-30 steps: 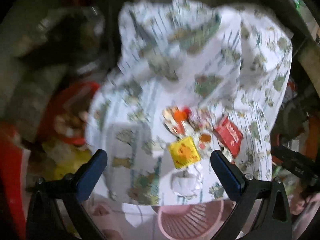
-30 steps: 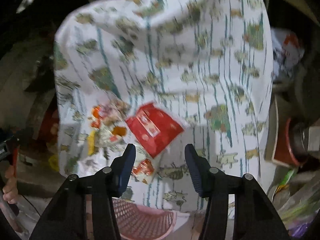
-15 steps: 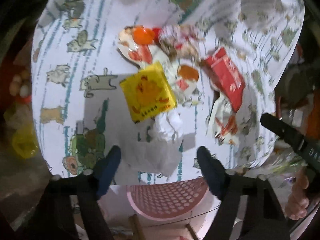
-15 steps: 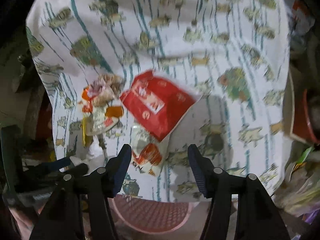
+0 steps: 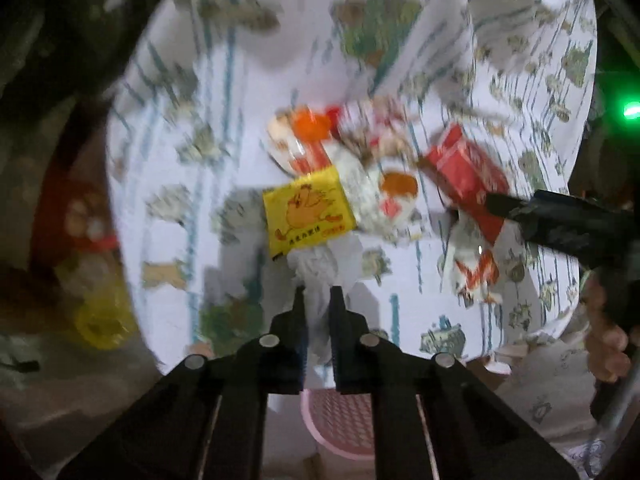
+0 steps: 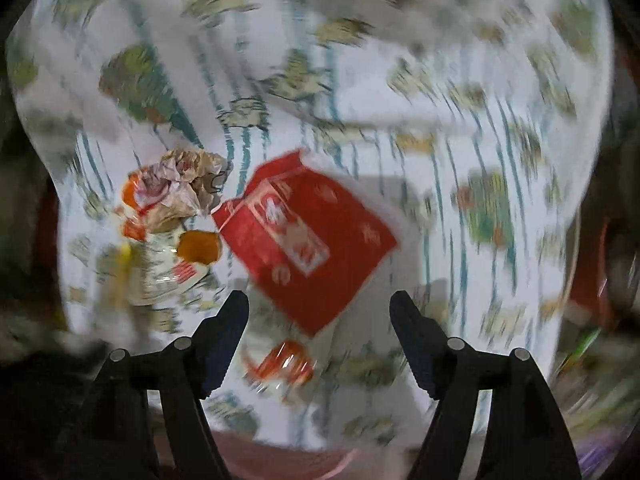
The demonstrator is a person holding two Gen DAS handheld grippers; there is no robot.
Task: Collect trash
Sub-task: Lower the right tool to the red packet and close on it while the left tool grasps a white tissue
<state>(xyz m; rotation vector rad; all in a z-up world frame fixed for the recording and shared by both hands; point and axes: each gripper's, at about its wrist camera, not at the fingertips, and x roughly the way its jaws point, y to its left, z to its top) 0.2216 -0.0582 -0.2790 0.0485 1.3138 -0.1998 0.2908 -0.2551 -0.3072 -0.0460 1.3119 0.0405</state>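
A pile of trash lies on a table covered with a white animal-print cloth (image 5: 180,168). In the left wrist view I see a yellow chicken packet (image 5: 306,212), a red carton (image 5: 466,180), clear snack wrappers (image 5: 380,196) and a crumpled white tissue (image 5: 316,268). My left gripper (image 5: 318,294) is shut on the near end of the tissue. In the right wrist view my right gripper (image 6: 318,308) is open, just above the red carton (image 6: 308,236) and a small red-and-clear wrapper (image 6: 282,364). The right gripper also shows in the left wrist view (image 5: 560,220), beside the carton.
A pink perforated basket (image 5: 344,424) sits below the table's near edge; its rim shows in the right wrist view (image 6: 280,460). A red bowl with food (image 5: 86,220) and a yellow object (image 5: 104,320) lie left of the table. Dark clutter surrounds the table.
My left gripper has closed from wide open onto the white tissue. My right gripper has moved closer over the red carton and stays open. Both views are blurred by motion.
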